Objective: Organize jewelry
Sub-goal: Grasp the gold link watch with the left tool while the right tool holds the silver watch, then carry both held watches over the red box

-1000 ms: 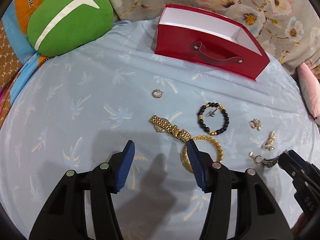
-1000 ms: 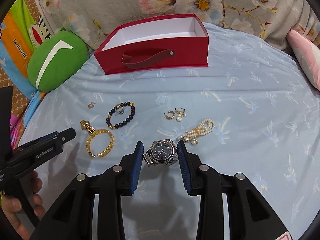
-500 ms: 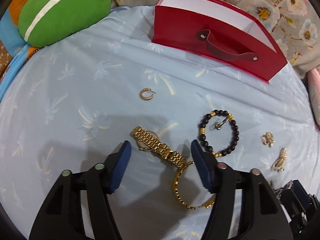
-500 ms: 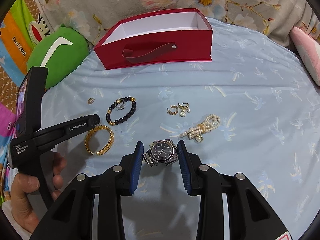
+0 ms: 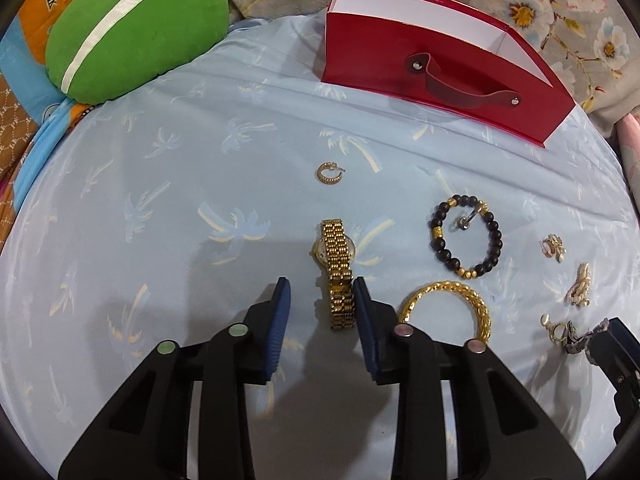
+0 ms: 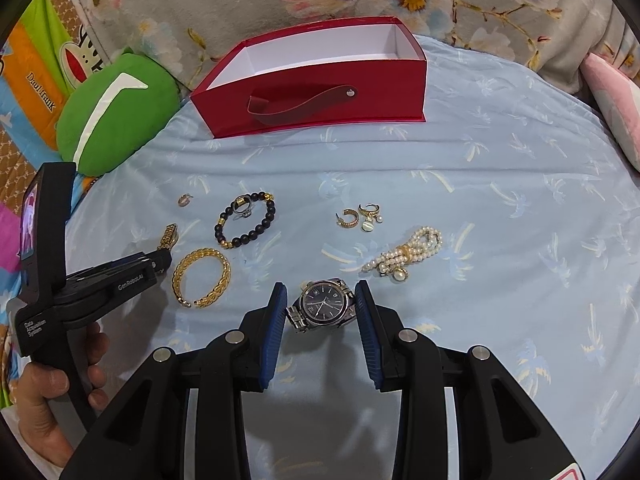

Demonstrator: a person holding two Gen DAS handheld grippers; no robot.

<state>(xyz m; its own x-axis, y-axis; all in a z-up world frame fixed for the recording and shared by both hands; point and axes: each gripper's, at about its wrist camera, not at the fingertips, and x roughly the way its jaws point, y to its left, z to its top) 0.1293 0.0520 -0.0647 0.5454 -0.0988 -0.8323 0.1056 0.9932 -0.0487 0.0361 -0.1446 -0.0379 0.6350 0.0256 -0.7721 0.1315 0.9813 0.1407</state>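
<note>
Left gripper (image 5: 320,300) has just been closing its jaws, and the gold watch (image 5: 337,264) lies lengthwise between them; the right blue pad touches the band's edge, while a clear gap shows between the left pad and the band, so the watch is not pinched and lies flat on the light blue sheet (image 5: 160,208). Just right of that gripper lies the gold chain bangle (image 5: 448,304), partly behind the right finger. Farther off and to the right is the black bead bracelet (image 5: 466,236) with a small silver ring inside its loop, and a gold hoop earring (image 5: 329,173) lies alone beyond the watch. Right gripper (image 6: 320,308) stands partly open around the silver watch (image 6: 325,307), dark dial up; its left pad touches the band end and its right pad sits against the case, though whether they press is hard to tell, and the watch rests on the sheet. Beyond it to the right lies the pearl brooch (image 6: 404,254), and farther off a pair of small earrings (image 6: 358,218). At the left of the right wrist view a hand (image 6: 44,396) holds the left gripper's handle. The red box (image 6: 316,88) stands open at the far side of the sheet, its white inside visible, with the green cushion (image 6: 116,108) to its left.
</note>
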